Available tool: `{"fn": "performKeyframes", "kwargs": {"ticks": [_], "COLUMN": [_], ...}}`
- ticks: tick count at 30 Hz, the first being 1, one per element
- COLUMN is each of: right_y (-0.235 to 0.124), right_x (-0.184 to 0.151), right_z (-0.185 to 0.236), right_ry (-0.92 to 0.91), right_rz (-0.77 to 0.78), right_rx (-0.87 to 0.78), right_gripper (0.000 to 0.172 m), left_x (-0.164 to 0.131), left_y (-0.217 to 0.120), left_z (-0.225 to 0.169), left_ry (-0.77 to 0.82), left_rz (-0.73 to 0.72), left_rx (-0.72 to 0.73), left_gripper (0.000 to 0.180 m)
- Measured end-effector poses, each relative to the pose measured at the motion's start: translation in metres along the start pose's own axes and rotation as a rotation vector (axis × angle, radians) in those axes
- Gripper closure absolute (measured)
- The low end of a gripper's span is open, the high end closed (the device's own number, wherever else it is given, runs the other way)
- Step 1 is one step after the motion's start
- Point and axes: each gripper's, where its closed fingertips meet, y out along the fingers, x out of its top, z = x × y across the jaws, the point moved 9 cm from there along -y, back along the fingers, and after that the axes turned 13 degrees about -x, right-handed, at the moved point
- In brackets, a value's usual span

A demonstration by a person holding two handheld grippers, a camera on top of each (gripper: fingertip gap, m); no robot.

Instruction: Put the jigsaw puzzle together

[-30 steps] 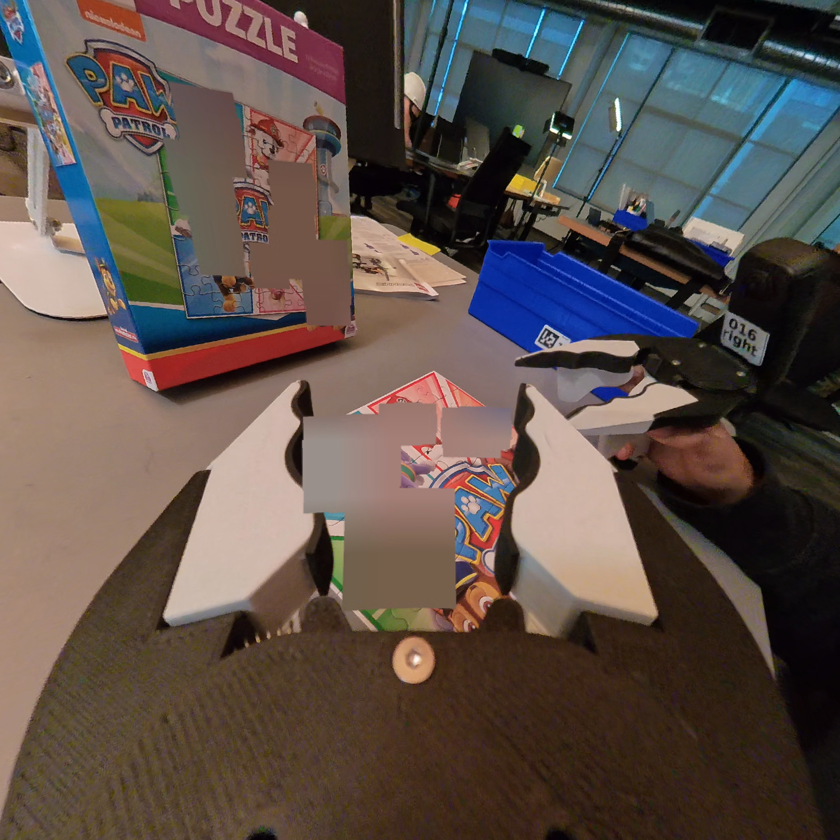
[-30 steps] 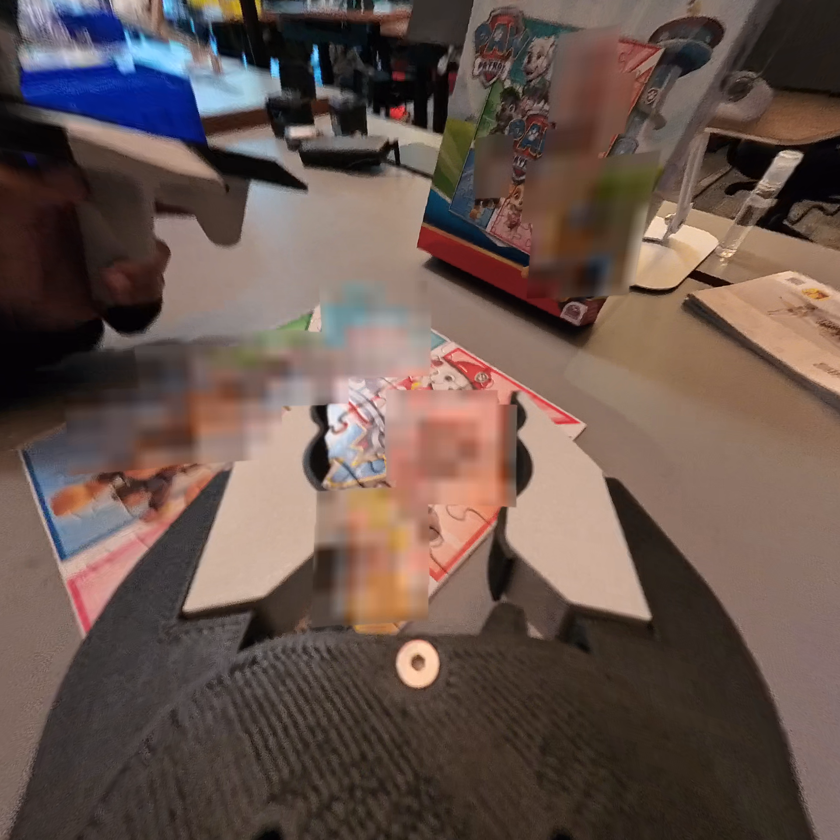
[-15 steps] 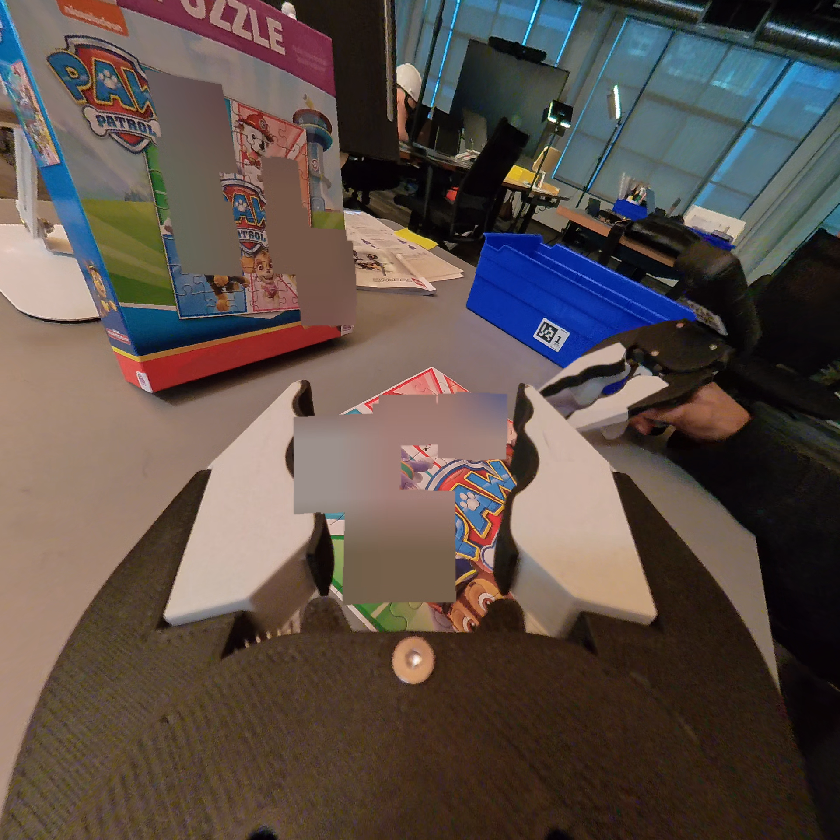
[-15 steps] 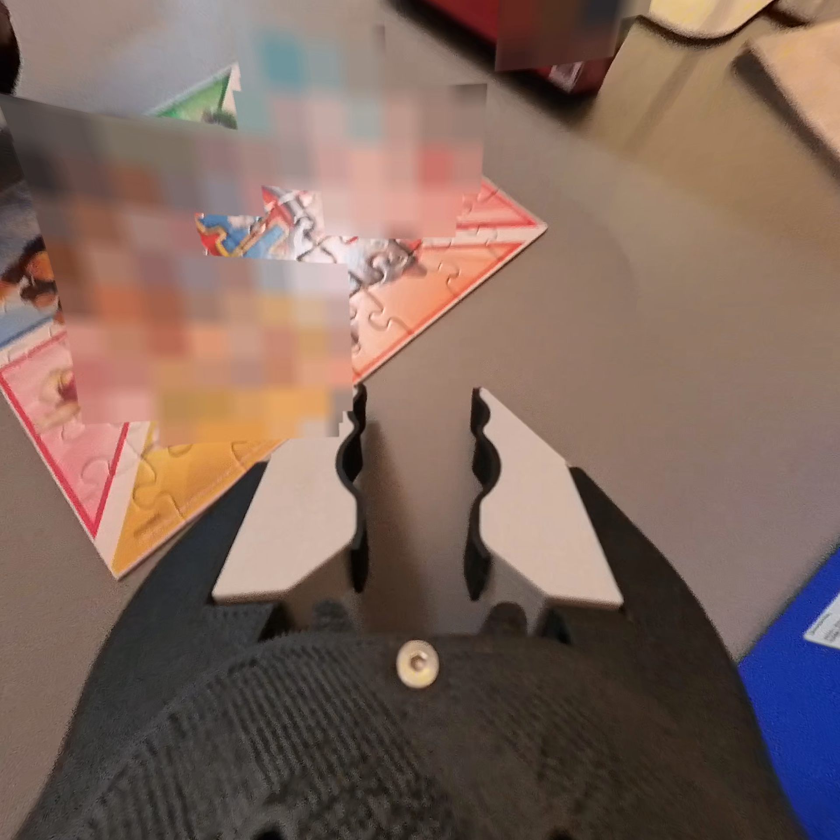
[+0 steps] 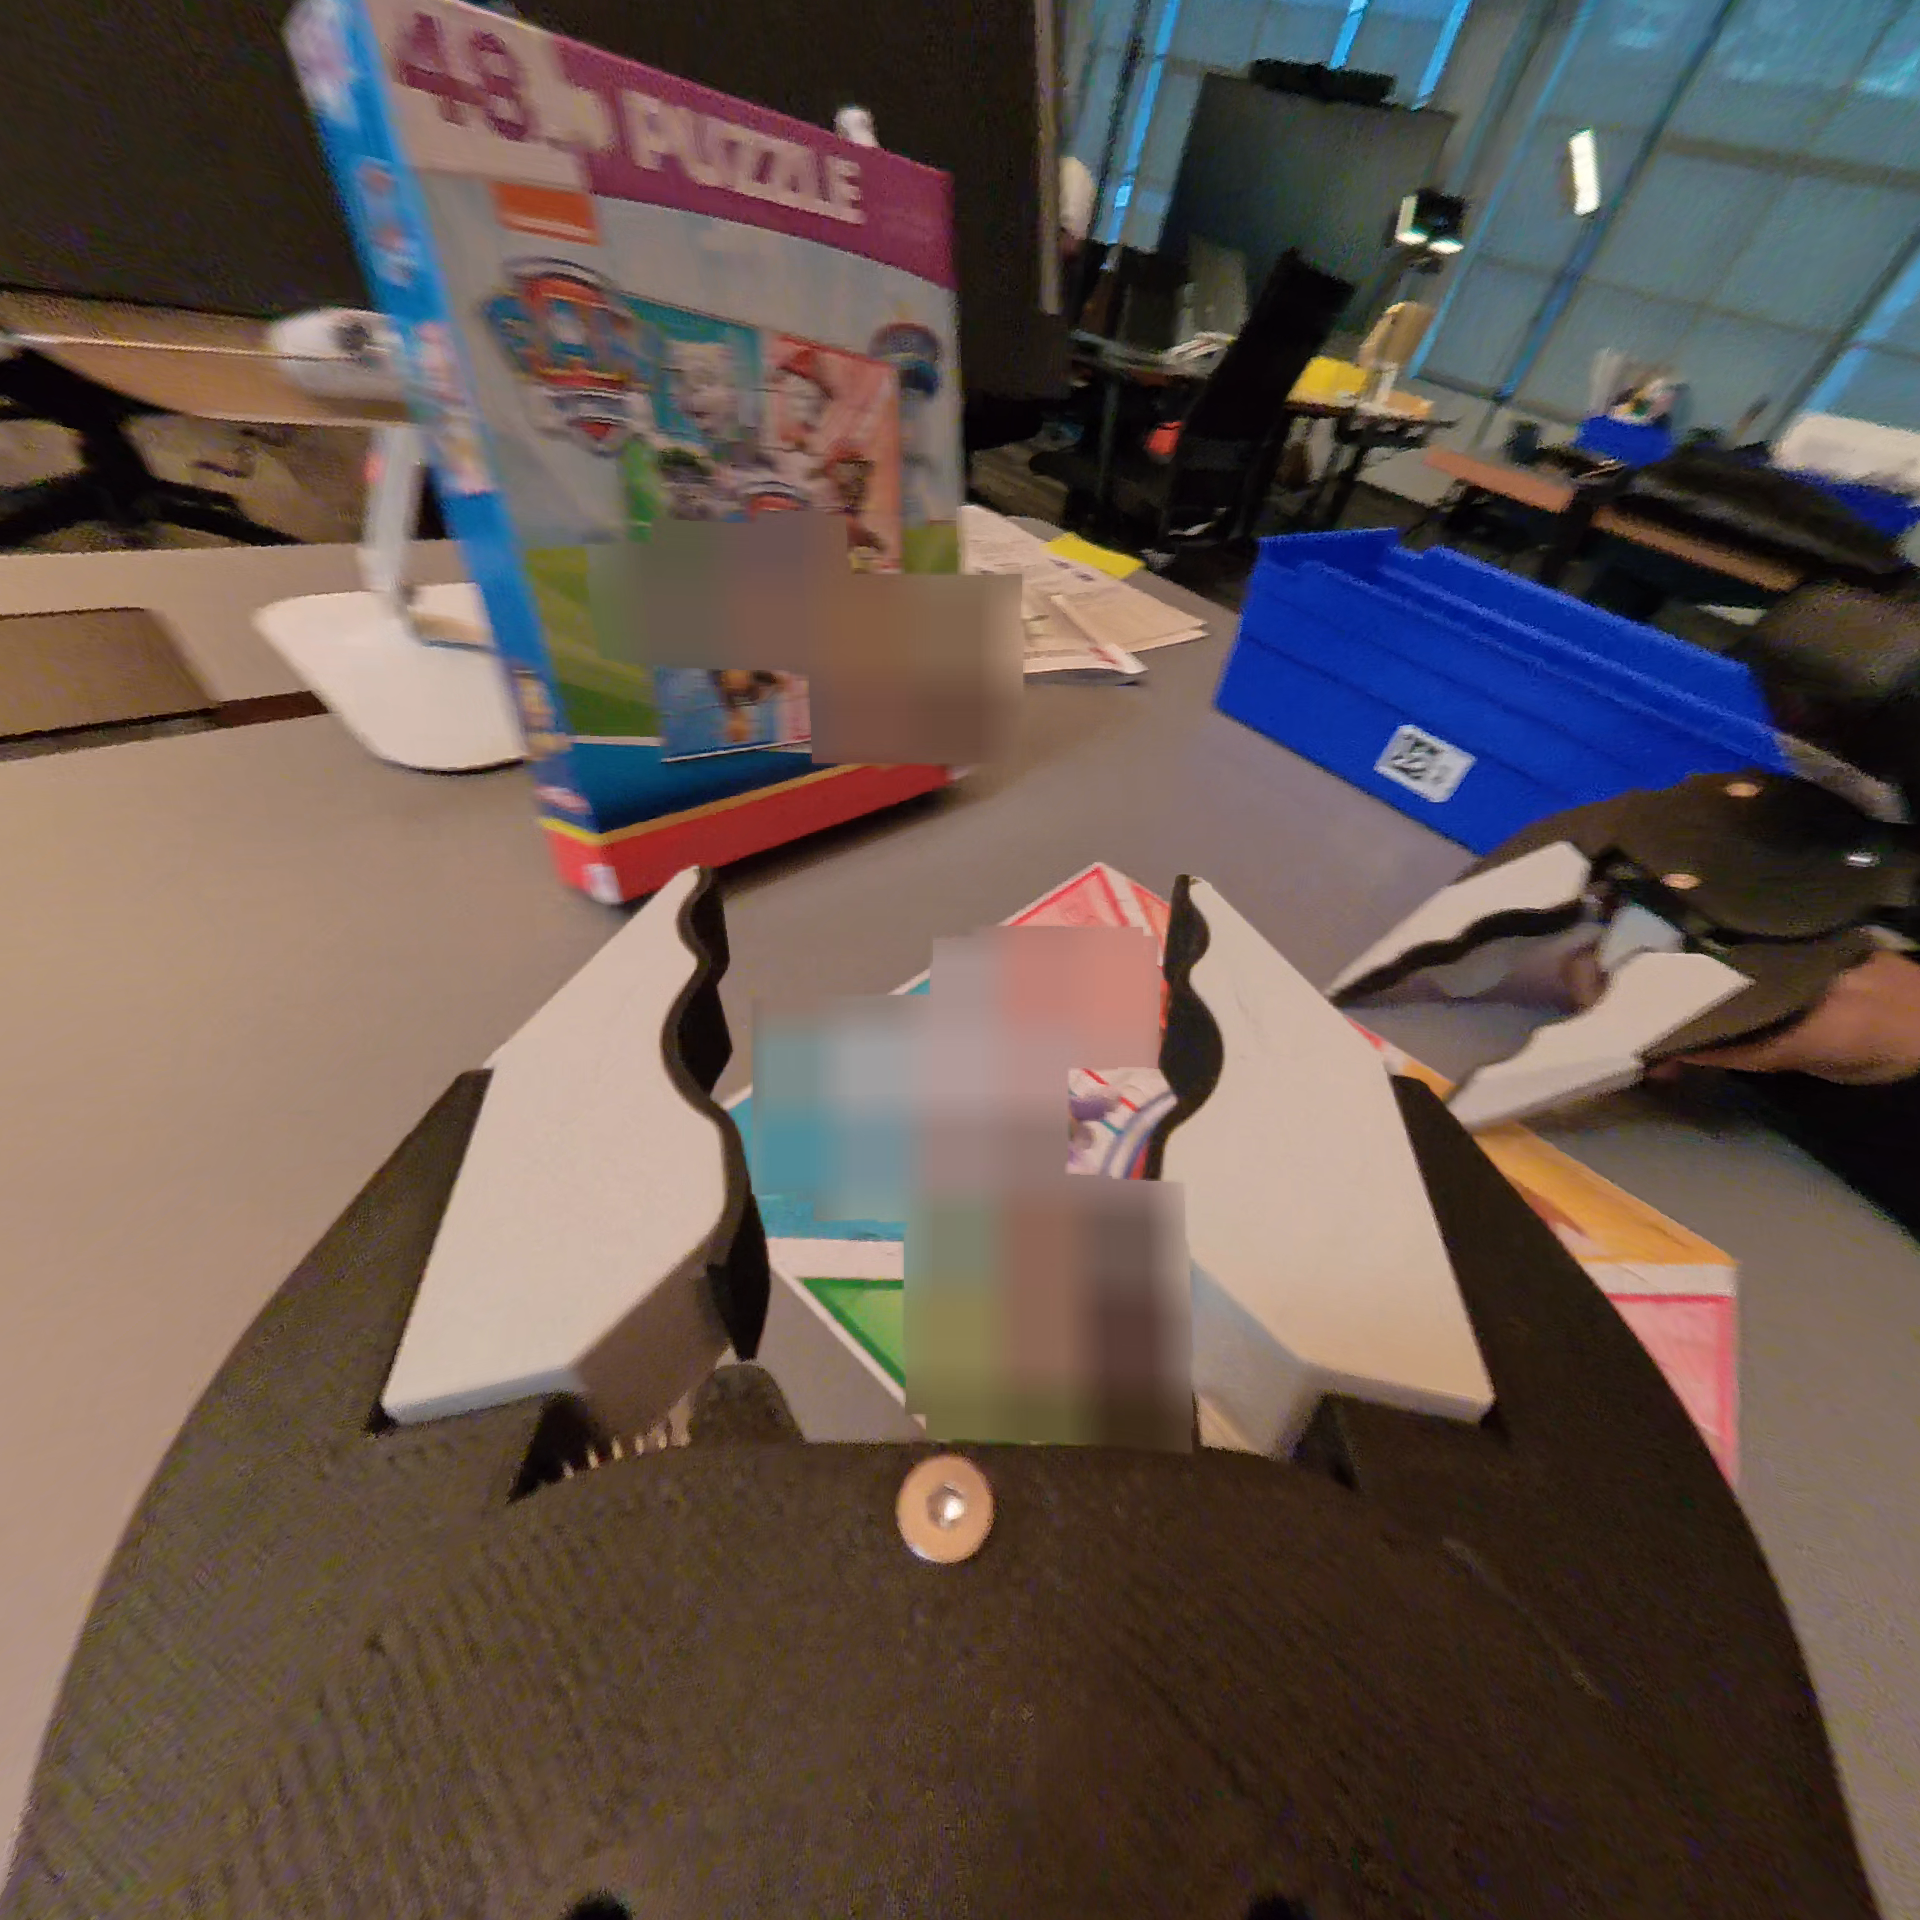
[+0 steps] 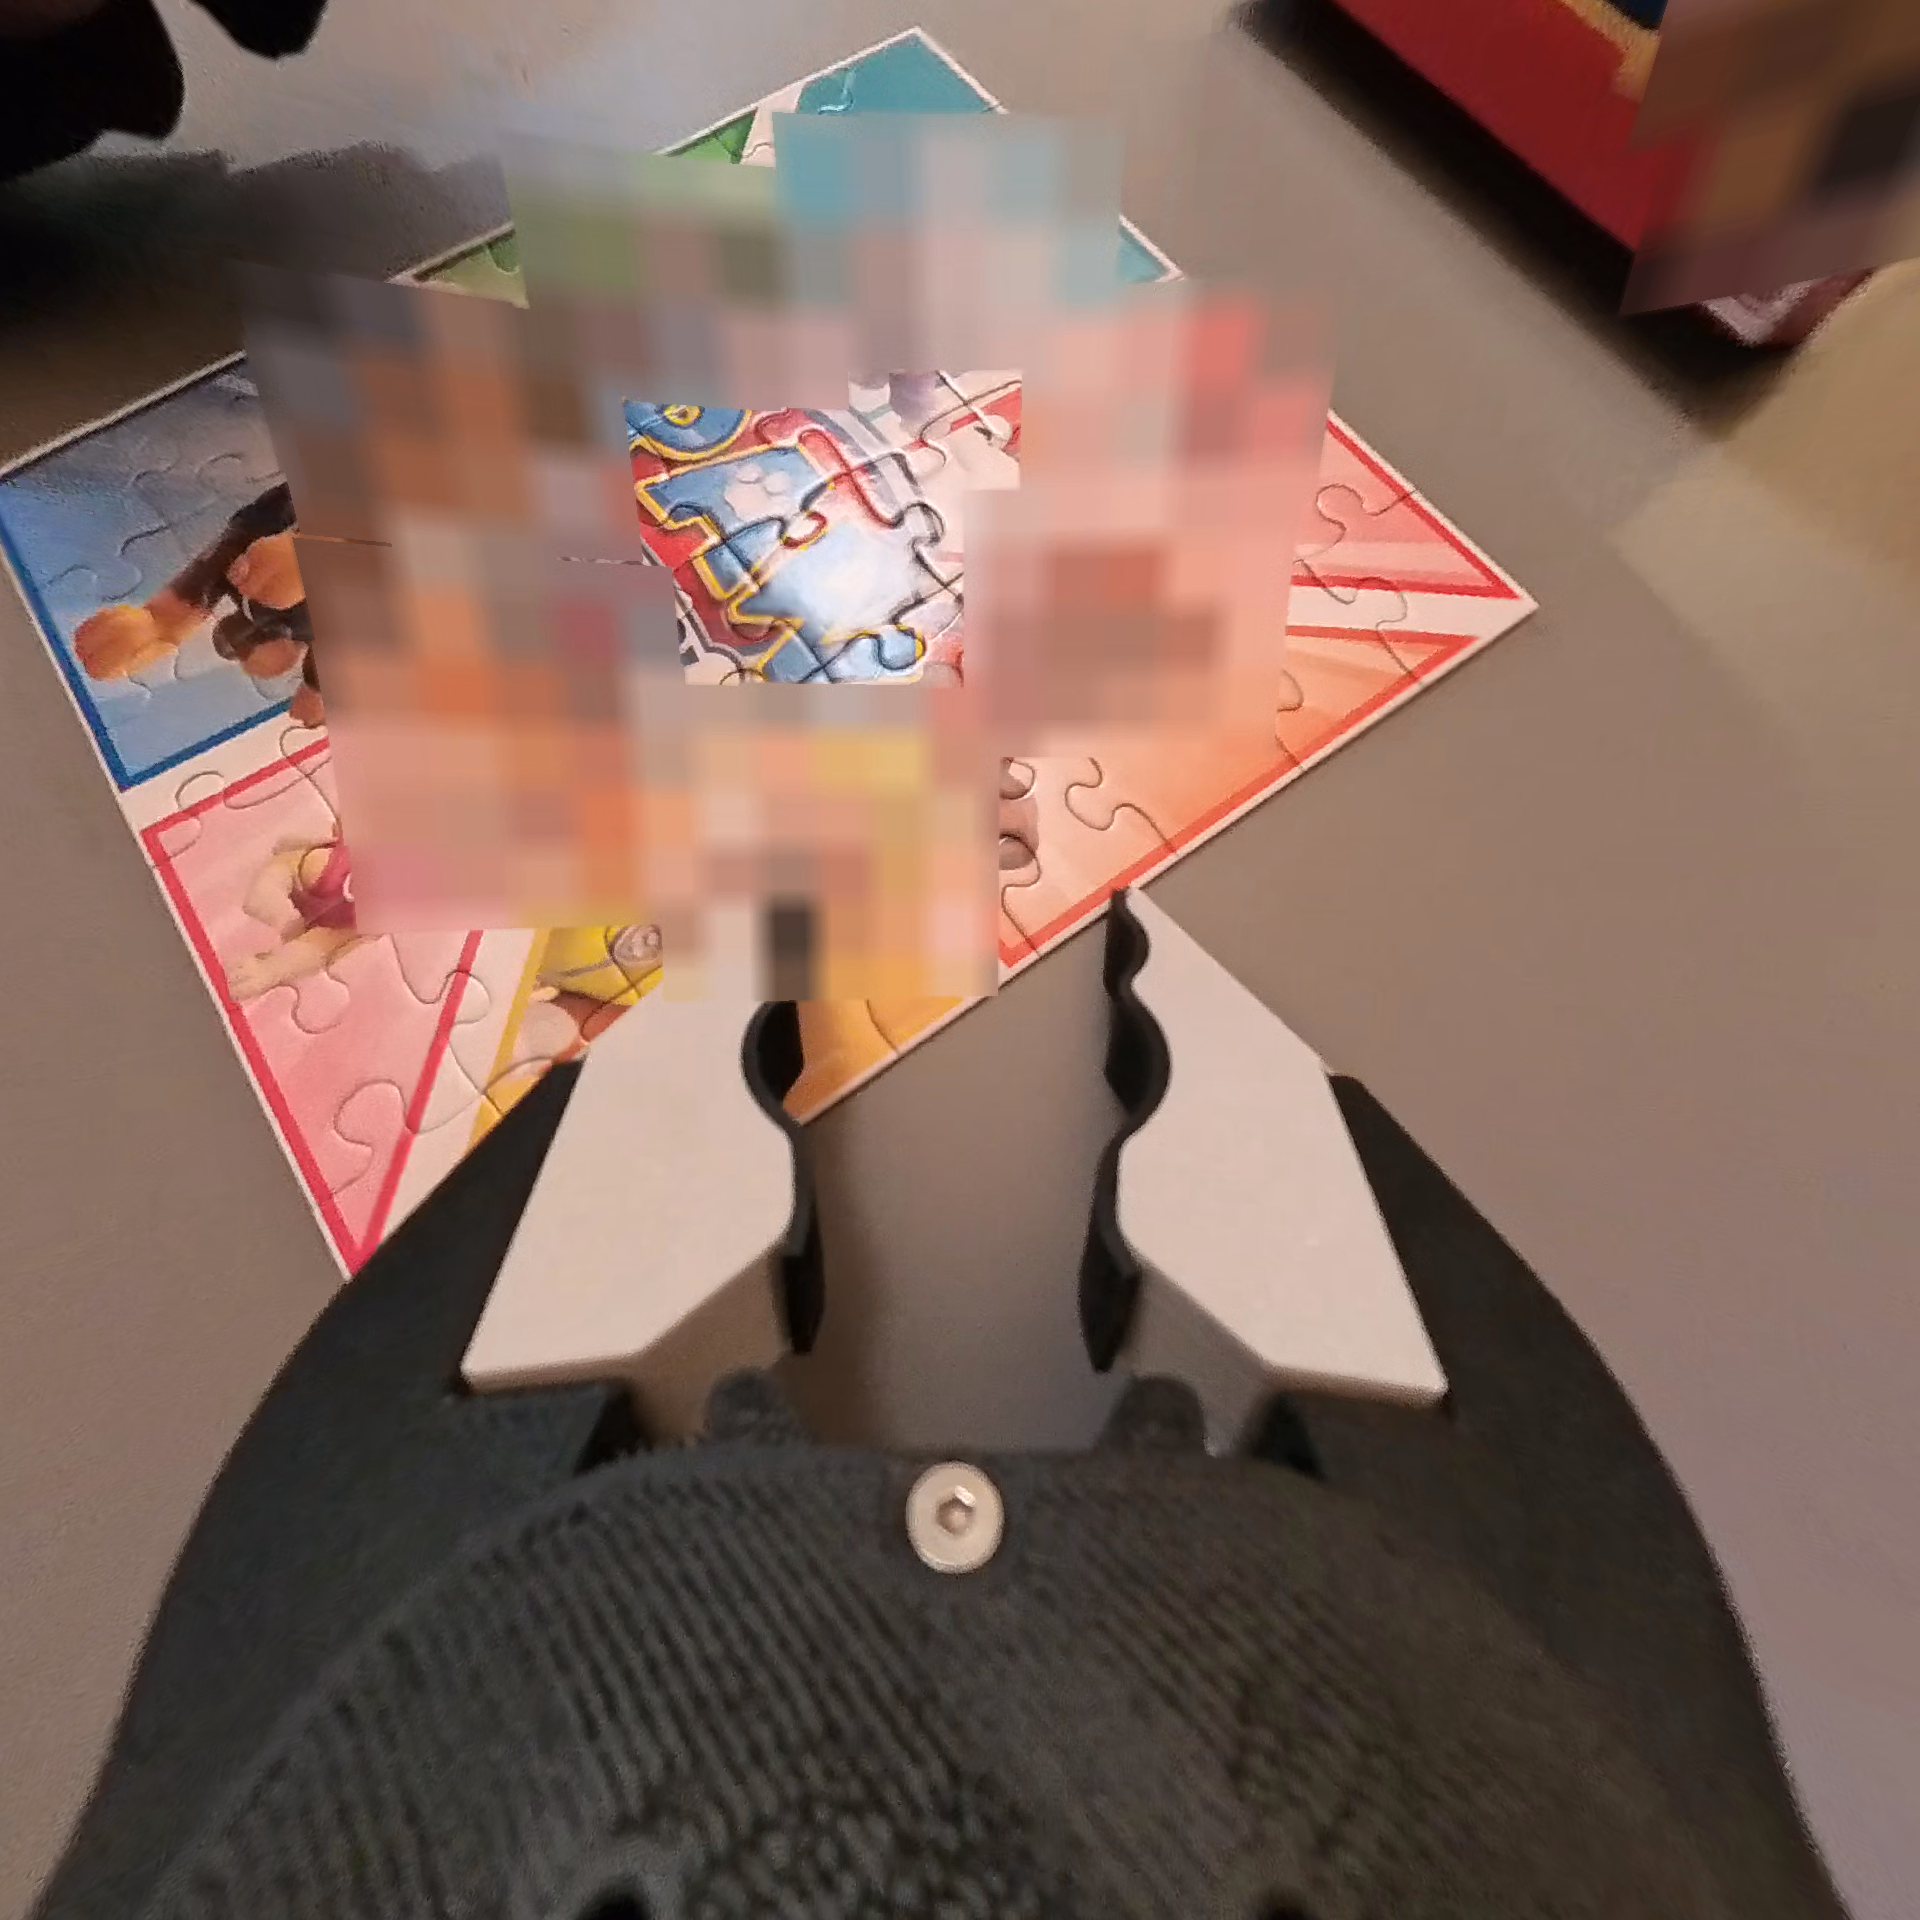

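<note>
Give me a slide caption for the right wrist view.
Open, empty right claw poised over the near edge of an assembled cartoon jigsaw puzzle lying flat on a grey table.

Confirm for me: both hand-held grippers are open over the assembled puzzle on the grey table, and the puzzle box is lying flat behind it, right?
Not quite. The puzzle box stands upright, not flat, as the left wrist view shows. The rest holds: the left hand-held gripper and the right hand-held gripper are both open and empty over the assembled puzzle on the grey table.
</note>
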Motion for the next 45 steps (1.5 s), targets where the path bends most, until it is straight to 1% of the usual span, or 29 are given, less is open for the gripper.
{"fn": "performKeyframes", "kwargs": {"ticks": [2, 6, 8, 10, 12, 14, 16, 17, 18, 20, 22, 24, 26, 28, 30, 31, 32, 34, 37, 39, 42, 44, 45], "right_y": [0.009, 0.02, 0.02, 0.02, 0.018, 0.015, 0.011, 0.009, 0.008, 0.007, 0.007, 0.006, 0.002, -0.003, -0.008, -0.011, -0.014, -0.021, -0.029, -0.033, -0.037, -0.033, -0.03], "right_x": [0.01, 0.024, 0.027, 0.027, 0.026, 0.024, 0.019, 0.017, 0.015, 0.012, 0.012, 0.011, 0.009, 0.005, 0.001, 0.0, -0.001, -0.005, -0.012, -0.017, -0.017, -0.015, -0.013], "right_z": [0.012, 0.038, 0.045, 0.046, 0.045, 0.041, 0.035, 0.032, 0.028, 0.023, 0.023, 0.024, 0.028, 0.034, 0.039, 0.042, 0.046, 0.055, 0.065, 0.069, 0.079, 0.087, 0.09], "right_ry": [-0.004, -0.059, -0.1, -0.123, -0.142, -0.153, -0.155, -0.149, -0.138, -0.109, -0.097, -0.1, -0.103, -0.103, -0.121, -0.143, -0.166, -0.183, -0.14, -0.116, -0.125, -0.161, -0.185], "right_rz": [0.0, -0.017, -0.036, -0.05, -0.061, -0.068, -0.07, -0.067, -0.061, -0.046, -0.037, -0.039, -0.039, -0.033, -0.044, -0.058, -0.071, -0.076, -0.038, -0.02, -0.021, -0.019, -0.02], "right_rx": [0.002, 0.033, 0.04, 0.012, 0.011, 0.01, 0.013, 0.015, 0.017, 0.026, 0.043, 0.041, 0.052, 0.075, 0.064, 0.045, 0.034, 0.052, 0.128, 0.166, 0.212, 0.2, 0.183], "right_gripper": [0.114, 0.114, 0.124, 0.12, 0.119, 0.115, 0.114, 0.114, 0.113, 0.109, 0.109, 0.11, 0.111, 0.113, 0.116, 0.118, 0.118, 0.115, 0.103, 0.091, 0.081, 0.073, 0.072], "left_x": [0.003, 0.008, 0.009, 0.01, 0.01, 0.008, 0.002, 0.0, -0.002, -0.005, -0.01, -0.016, -0.026, -0.044, -0.065, -0.075, -0.083, -0.094, -0.099, -0.1, -0.104, -0.106, -0.106], "left_y": [-0.016, -0.047, -0.058, -0.067, -0.073, -0.075, -0.079, -0.084, -0.089, -0.104, -0.121, -0.134, -0.141, -0.141, -0.137, -0.133, -0.13, -0.126, -0.123, -0.123, -0.121, -0.119, -0.119], "left_z": [0.016, 0.041, 0.05, 0.056, 0.059, 0.057, 0.05, 0.046, 0.039, 0.015, -0.013, -0.045, -0.073, -0.091, -0.098, -0.101, -0.105, -0.114, -0.119, -0.119, -0.118, -0.116, -0.115], "left_ry": [-0.006, -0.058, -0.078, -0.082, -0.071, -0.043, -0.019, -0.019, -0.024, -0.014, 0.039, 0.073, 0.093, 0.09, 0.06, 0.039, 0.028, 0.039, 0.068, 0.081, 0.076, 0.068, 0.067], "left_rz": [-0.012, -0.089, -0.106, -0.112, -0.101, -0.044, 0.048, 0.075, 0.07, 0.008, -0.03, 0.007, 0.096, 0.227, 0.355, 0.387, 0.409, 0.443, 0.495, 0.515, 0.534, 0.558, 0.565], "left_rx": [0.054, 0.114, 0.136, 0.153, 0.14, 0.054, -0.059, -0.082, -0.098, -0.156, -0.137, -0.103, -0.08, -0.073, -0.051, -0.042, -0.057, -0.066, -0.042, -0.021, -0.015, -0.001, 0.009], "left_gripper": [0.097, 0.097, 0.098, 0.099, 0.103, 0.11, 0.108, 0.105, 0.101, 0.097, 0.097, 0.097, 0.095, 0.088, 0.074, 0.064, 0.058, 0.051, 0.05, 0.05, 0.051, 0.052, 0.052]}}
